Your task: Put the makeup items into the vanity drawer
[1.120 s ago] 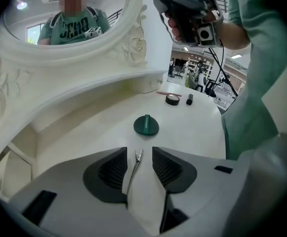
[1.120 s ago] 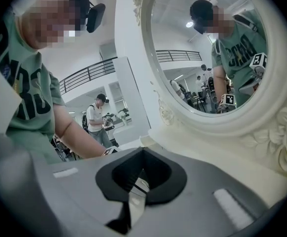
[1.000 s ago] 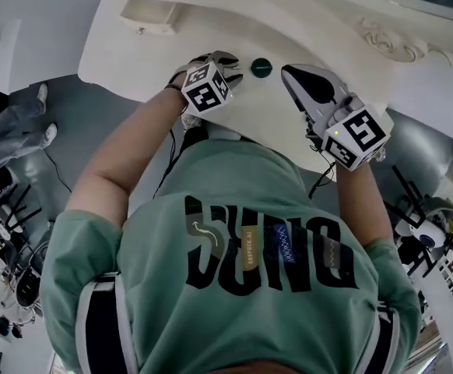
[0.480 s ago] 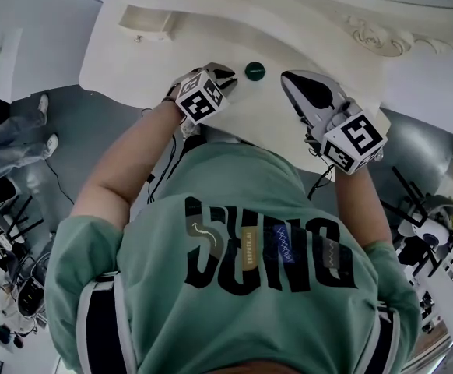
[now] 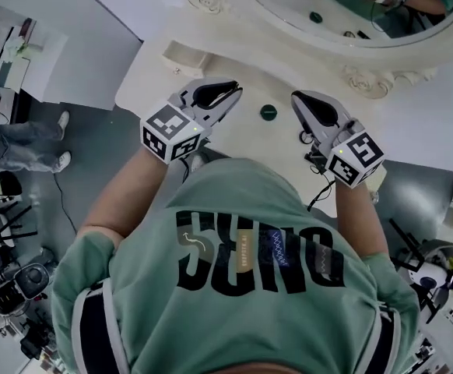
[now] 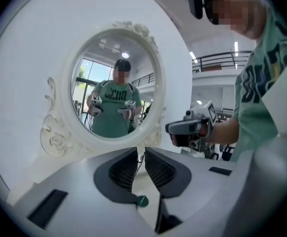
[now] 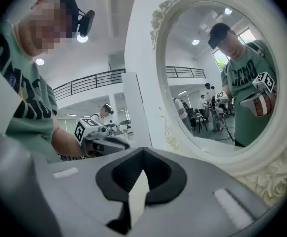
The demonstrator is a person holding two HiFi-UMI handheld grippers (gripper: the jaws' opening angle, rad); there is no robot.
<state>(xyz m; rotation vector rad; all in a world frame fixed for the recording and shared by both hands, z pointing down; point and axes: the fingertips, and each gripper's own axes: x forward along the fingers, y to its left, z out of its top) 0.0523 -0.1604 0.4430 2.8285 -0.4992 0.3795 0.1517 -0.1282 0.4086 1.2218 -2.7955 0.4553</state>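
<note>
Jaws narrowed on nothing.
Left gripper (image 5: 234, 93) has lifted, a slit apart, empty; right gripper (image 5: 296, 98) clenched; jar (image 5: 268, 112) remains mid-vanity (image 5: 281, 135), unpicked.

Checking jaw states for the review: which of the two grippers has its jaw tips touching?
The right gripper: its tips meet, with nothing between them. The left gripper shows a narrow slit running the length of its jaws.

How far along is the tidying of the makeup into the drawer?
Nothing looks done: a small green round item lies on the vanity top. Nothing is in hand: the left gripper has its jaws slightly apart, the right gripper is shut, both empty. Left: grasp the item, open a drawer (none shows open) and put it in.
</note>
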